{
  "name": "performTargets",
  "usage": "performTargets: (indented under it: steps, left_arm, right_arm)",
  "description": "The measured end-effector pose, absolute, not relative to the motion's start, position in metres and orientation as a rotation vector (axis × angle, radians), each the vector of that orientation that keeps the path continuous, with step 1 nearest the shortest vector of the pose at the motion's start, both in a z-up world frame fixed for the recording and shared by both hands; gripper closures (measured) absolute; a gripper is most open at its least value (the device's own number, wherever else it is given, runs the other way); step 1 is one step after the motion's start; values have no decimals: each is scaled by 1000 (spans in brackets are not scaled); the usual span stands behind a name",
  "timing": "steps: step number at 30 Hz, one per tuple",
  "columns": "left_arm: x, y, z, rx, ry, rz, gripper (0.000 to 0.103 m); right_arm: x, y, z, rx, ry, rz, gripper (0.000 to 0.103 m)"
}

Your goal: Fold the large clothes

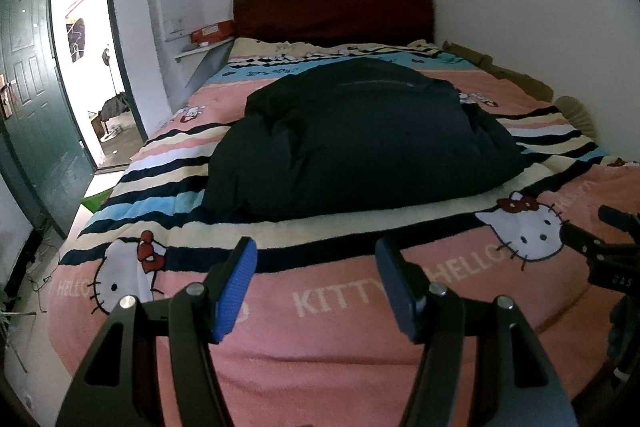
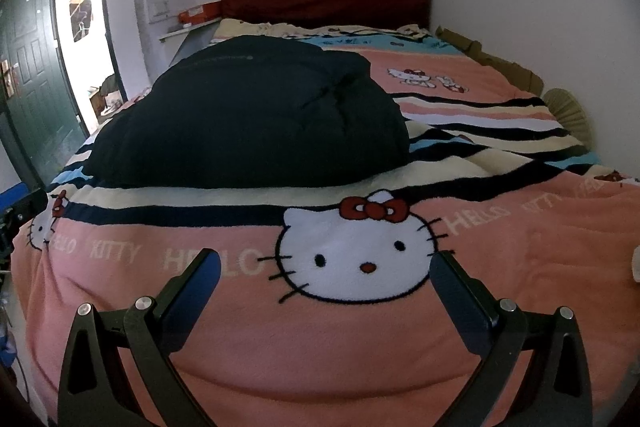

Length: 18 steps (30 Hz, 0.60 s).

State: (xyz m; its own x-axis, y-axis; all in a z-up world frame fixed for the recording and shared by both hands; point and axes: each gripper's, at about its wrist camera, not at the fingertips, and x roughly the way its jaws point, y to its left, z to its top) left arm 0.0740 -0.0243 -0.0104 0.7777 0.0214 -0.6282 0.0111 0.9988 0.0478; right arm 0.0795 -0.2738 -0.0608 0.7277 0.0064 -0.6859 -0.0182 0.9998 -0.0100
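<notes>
A bulky dark navy padded garment [image 1: 360, 143] lies bunched in a mound on the middle of the bed; the right wrist view has the same garment [image 2: 248, 123] left of centre. My left gripper [image 1: 316, 251] hovers open over the pink blanket [image 1: 304, 359] near the foot of the bed, short of the garment, nothing between its blue pads. My right gripper [image 2: 326, 263] is also open, wide, above a cartoon cat print [image 2: 352, 255], with the garment farther ahead. The right gripper's black frame [image 1: 612, 251] shows at the left wrist view's right edge.
The bed has a dark red headboard [image 1: 332, 11] against the white wall. An open green door [image 1: 28, 75] and a bright doorway stand at the left. A shelf holding an orange box [image 1: 212, 31] sits beside the headboard. Cardboard [image 1: 512, 75] lines the bed's right side.
</notes>
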Motion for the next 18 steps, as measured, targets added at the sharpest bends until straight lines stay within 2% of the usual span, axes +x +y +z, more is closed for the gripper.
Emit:
performTargets:
  steps: [18]
  left_arm:
    - [68,-22,-12,36,688,-5,43]
  right_arm:
    - [72,-271,-56,-31,747,13,1]
